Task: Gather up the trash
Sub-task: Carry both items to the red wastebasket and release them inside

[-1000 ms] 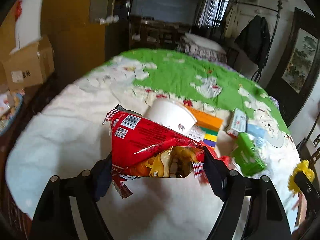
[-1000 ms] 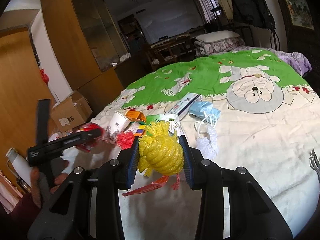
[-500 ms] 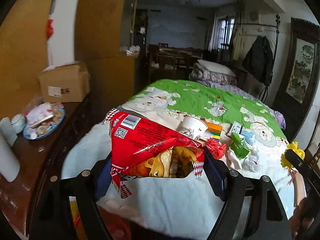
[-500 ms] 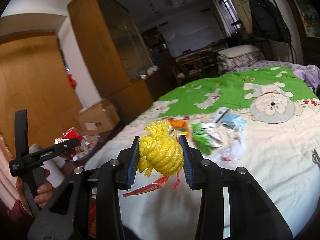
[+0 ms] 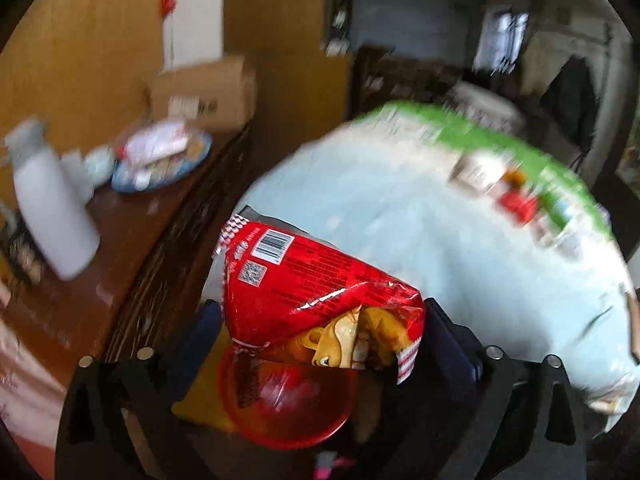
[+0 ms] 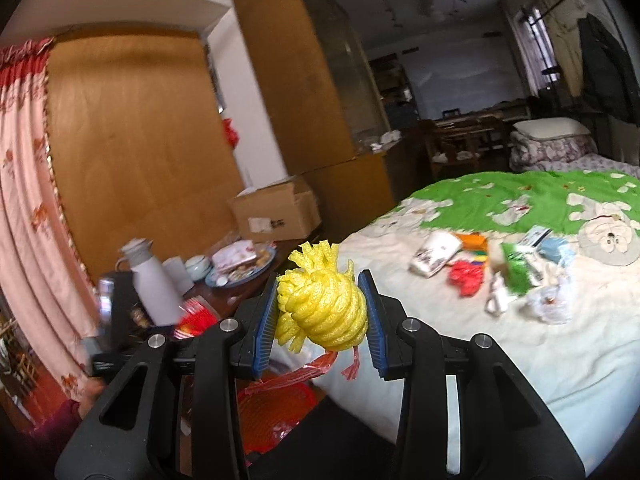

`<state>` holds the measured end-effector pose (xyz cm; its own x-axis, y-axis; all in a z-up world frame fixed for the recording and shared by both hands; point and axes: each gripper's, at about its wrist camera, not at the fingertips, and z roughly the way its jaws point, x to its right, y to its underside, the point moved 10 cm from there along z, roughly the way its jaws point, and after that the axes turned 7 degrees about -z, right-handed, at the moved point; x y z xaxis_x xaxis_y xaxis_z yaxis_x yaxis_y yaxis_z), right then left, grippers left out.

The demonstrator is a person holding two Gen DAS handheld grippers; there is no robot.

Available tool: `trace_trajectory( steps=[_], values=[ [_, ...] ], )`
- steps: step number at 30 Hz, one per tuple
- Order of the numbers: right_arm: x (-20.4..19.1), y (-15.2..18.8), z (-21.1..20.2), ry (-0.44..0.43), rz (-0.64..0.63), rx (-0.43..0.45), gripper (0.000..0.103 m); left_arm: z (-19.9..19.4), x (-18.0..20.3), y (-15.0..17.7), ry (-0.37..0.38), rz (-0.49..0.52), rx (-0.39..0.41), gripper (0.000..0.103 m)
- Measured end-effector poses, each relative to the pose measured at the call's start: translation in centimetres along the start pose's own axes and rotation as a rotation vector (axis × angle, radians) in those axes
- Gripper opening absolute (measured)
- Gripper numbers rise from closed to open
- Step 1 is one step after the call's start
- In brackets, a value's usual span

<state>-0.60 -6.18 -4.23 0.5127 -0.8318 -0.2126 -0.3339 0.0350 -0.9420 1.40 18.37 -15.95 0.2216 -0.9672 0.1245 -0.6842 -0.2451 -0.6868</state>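
A red snack bag sits between the fingers of my left gripper, whose jaws are opening; the pads look just clear of the bag's sides. Directly below it is a red bin on the floor between bed and sideboard. My right gripper is shut on a yellow foam net with a red strip hanging from it, above the same red bin. The left gripper shows blurred at the left of the right wrist view, with the red snack bag.
A wooden sideboard on the left carries a white thermos, a plate of snacks and a cardboard box. On the bed lie a paper cup, red scrap, green packet and blue mask.
Both grippers swung left off the bed toward the sideboard. The red bin came into view under them. The left jaws stand wider around the snack bag; the right still grips the yellow net.
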Motion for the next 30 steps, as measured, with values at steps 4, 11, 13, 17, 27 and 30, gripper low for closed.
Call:
trace_trajectory(
  steps=[4, 11, 13, 17, 27, 30],
  values=[
    [-1.5, 1.1, 1.7, -0.015, -0.023, -0.052, 0.040, 4.7, -3.7, 3.0, -0.054, -0.047, -0.147, 0.097],
    [-2.4, 4.0, 6.2, -0.033, -0.048, -0.169, 0.040, 7.4, -5.0, 4.5, 0.052, -0.127, -0.243, 0.097],
    [-2.6, 5.0, 7.7, -0.043, -0.044, -0.211, 0.040, 8.9, -5.3, 5.2, 0.015, -0.089, -0.283, 0.097],
    [-2.8, 6.3, 10.0, -0.040, -0.059, -0.263, 0.040, 9.5, -4.9, 6.5, 0.010, -0.027, -0.289, 0.097],
    [-5.9, 10.1, 16.7, -0.136, -0.072, -0.428, 0.040, 8.8, -11.1, 4.8, -0.163, -0.096, -0.163, 0.097],
    [-8.4, 11.7, 18.8, -0.195, -0.105, -0.488, 0.042, 8.4, -14.1, 4.1, -0.169, -0.245, -0.131, 0.097]
  ],
)
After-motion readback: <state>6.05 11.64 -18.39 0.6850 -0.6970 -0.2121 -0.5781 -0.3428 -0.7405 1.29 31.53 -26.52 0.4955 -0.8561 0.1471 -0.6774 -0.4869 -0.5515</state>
